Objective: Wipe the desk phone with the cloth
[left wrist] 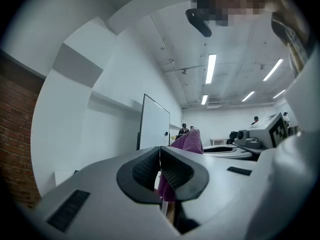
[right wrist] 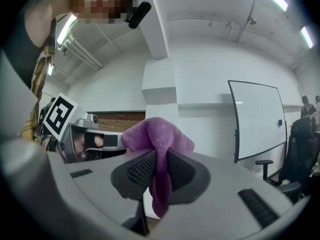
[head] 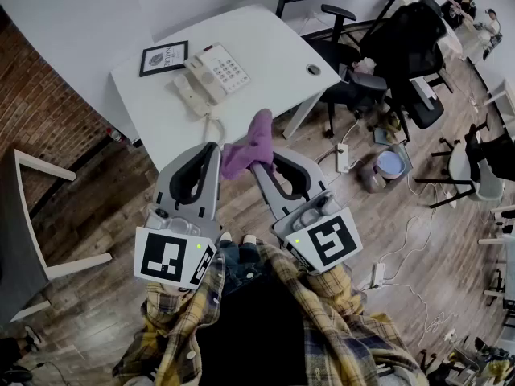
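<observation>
No readable text anywhere. The black-framed white card (head: 163,58) at the far left corner of the white desk (head: 265,47) carries a dark printed line, too small to read. On the cream desk phone (head: 211,77) just beside it, the keypad marks are blurred and no digits resolve. The black-and-white square marker (head: 171,259) on the left gripper (head: 212,149) is pattern only, no characters. Same on the right gripper (head: 262,167).

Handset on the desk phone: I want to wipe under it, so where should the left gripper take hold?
Likely its slim middle, from above, with the jaws across its width: the handset lies flat beside the keypad, with bulkier ends. The left gripper is shut and must open first.
</observation>
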Available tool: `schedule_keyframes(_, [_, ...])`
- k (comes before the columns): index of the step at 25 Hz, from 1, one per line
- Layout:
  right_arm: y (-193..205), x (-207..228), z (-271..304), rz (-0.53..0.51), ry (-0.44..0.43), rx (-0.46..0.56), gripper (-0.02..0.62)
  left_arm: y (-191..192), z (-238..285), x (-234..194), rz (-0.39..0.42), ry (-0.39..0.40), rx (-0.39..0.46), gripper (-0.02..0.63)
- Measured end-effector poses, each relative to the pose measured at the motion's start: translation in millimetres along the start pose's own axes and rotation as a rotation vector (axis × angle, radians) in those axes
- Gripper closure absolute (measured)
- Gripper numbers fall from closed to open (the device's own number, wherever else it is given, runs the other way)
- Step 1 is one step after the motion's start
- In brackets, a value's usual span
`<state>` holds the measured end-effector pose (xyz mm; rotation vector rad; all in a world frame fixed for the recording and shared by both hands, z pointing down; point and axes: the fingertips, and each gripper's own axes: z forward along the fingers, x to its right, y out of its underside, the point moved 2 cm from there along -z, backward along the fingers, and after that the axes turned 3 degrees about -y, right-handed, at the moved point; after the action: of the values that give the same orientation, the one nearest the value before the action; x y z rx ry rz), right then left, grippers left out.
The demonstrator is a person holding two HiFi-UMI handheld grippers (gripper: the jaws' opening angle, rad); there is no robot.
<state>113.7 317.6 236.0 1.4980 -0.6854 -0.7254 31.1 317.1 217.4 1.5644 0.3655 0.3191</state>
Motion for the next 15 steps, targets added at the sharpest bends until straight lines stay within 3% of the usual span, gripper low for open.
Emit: schedule_keyframes(15, [-0.1, 37.7, -32.1, 0.037, 0.056, 0.028, 0.532, 1.3, 11.2, 18.6, 0.009, -0.043, 0.012, 0.591])
